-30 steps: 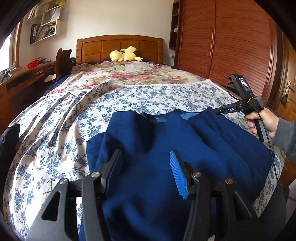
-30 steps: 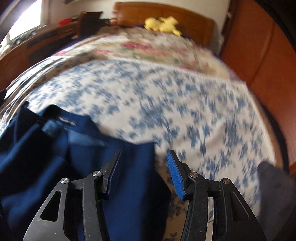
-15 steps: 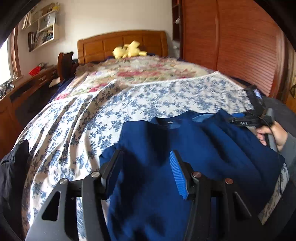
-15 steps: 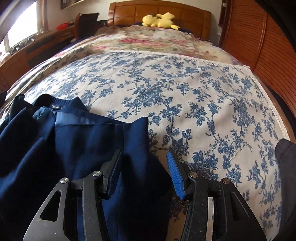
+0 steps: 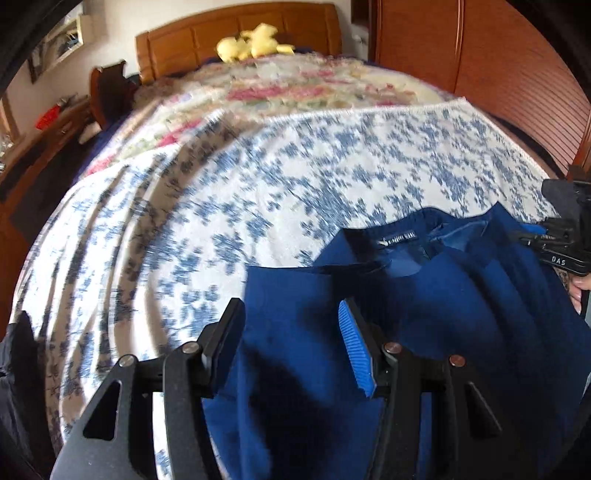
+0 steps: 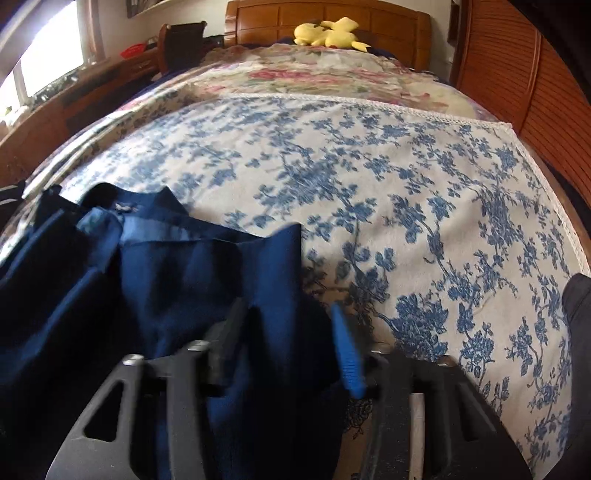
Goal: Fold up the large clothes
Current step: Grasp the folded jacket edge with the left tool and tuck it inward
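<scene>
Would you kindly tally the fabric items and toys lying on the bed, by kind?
Navy garment: 1
Blue-floral bedspread: 1
Pink-floral quilt: 1
Yellow plush toy: 1
Total: 4

Navy blue garment (image 5: 424, 317) on white bedspread (image 6: 369, 192) with blue floral print.

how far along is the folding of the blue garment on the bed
Early. Done: the blue garment lies on the floral bedspread, collar label facing up. In hand: left claw and right claw each straddle fabric with jaws apart. Left: no neat fold shows yet; the cloth is rumpled.
</scene>
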### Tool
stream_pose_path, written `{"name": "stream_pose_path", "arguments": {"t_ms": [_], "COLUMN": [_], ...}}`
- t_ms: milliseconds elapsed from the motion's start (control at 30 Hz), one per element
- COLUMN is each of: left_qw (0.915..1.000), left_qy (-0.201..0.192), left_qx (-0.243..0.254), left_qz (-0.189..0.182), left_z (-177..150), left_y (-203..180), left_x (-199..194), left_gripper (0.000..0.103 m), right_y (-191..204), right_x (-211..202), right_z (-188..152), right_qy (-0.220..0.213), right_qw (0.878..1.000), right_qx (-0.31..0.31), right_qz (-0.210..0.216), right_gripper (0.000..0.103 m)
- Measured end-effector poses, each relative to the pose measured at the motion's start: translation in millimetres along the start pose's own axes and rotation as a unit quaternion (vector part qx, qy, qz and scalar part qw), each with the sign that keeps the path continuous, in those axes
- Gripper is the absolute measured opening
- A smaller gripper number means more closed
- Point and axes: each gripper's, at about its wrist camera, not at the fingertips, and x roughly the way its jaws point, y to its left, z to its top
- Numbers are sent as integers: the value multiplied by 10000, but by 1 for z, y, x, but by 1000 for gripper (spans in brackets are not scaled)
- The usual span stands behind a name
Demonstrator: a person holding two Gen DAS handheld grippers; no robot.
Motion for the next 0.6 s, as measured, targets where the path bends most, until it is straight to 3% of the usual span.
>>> {"name": "stream_pose_path", "arguments": {"t_ms": [200, 233, 300, 367, 467, 600], "left_qw": [9991, 9990, 9987, 9988, 9990, 9966], "left_qy": [372, 366, 467, 452, 184, -431], "left_qx": [161, 178, 178, 163, 246, -75], "left_qz": [125, 165, 65, 42, 323, 704], "left_z": [3, 4, 4, 4, 8, 21], "left_y": [-6, -6, -3, 0, 4, 27], "left_x": [28, 29, 31, 29, 14, -20], "left_gripper": [51, 46, 18, 6, 2, 2], "right_y": [7, 6, 3, 2, 2, -1], "right_x": [-10, -12, -17, -22, -38, -61], "right_z": [7, 7, 8, 10, 12, 18], "right_qy": [-196, -250, -357, -464, -805, -1217], "right_qw": [9996, 9995, 9993, 9989, 9967, 9926], "right_qx": [-204, -167, -122, -95, -109, 28], "right_qz": [-93, -73, -10, 11, 11, 6], "right_gripper": [14, 11, 4, 3, 2, 1]}}
